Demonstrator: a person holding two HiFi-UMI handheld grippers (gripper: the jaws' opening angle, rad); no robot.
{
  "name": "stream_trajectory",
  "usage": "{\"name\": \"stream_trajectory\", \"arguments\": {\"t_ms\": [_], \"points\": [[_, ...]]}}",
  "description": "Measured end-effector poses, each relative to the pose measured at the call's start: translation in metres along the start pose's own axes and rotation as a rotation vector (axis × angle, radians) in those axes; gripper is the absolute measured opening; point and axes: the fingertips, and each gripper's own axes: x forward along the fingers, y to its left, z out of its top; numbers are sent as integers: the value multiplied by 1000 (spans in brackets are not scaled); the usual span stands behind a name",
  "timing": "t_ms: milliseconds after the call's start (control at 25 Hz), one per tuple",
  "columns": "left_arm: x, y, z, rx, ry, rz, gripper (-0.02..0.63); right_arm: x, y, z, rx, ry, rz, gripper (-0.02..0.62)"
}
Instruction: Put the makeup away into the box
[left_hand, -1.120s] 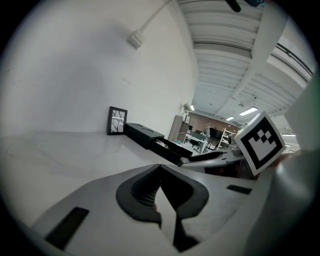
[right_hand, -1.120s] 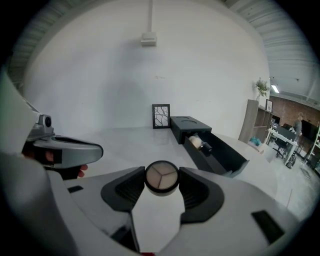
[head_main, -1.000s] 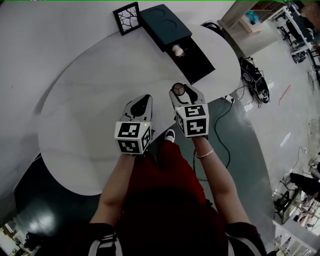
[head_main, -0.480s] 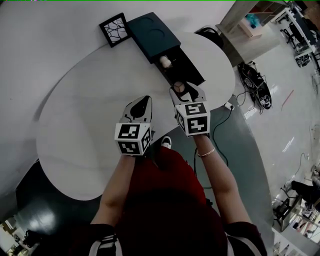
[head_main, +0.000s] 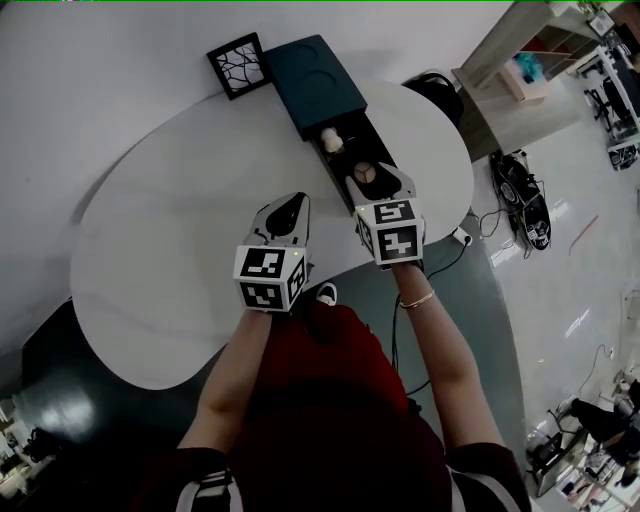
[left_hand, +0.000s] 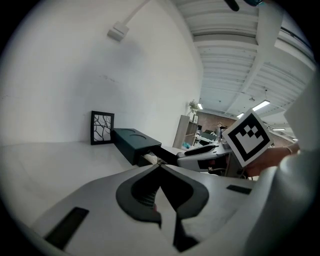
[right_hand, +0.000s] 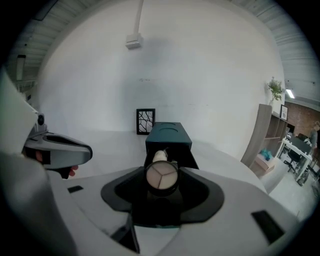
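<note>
The right gripper (right_hand: 161, 182) is clamped on a round compact (right_hand: 161, 175), a black case with a pale face split into three wedges, held upright so the face looks back along the jaws. In the head view the compact sits over the outer end of the open drawer (head_main: 372, 150); whether it hangs above the drawer or already touches it cannot be told. The drawer is pulled out of a dark teal box (head_main: 312, 78), and one pale makeup piece (head_main: 331, 140) lies in it at the end next to the box body, just beyond the compact. The rest of the drawer's inside is dark. The box top carries two round pressed rings. The left gripper (left_hand: 159, 169) has its jaws together with nothing between them, and it hovers over the white table (head_main: 160, 260) just beside the right gripper, short of the box. A framed picture (head_main: 237, 66) with a black branching pattern stands against the wall, touching or just beside the far corner of the box. The print that shows is the black-and-white square markers on each gripper's cube (head_main: 268, 278).
</note>
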Motion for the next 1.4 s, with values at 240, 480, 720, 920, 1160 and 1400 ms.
{"name": "stream_trajectory", "arguments": {"t_ms": [240,480,720,920,1160,1400], "points": [[3,4,5,-2,3,38,23,19,0,-1,-41,29,54,225],[11,14,2,-6,16,37,22,34,5,-5,-65,56,72,225],[24,20,-3,-23,28,18,23,40,1,-10,-82,94,73,225],[33,21,-3,-32,30,3,23,40,-1,-10,-74,131,86,225],[38,25,-3,-46,25,-12,22,37,-4,-14,-78,157,57,225],[39,26,-5,-60,20,-25,23,34,-8,-15,-87,190,29,225]]}}
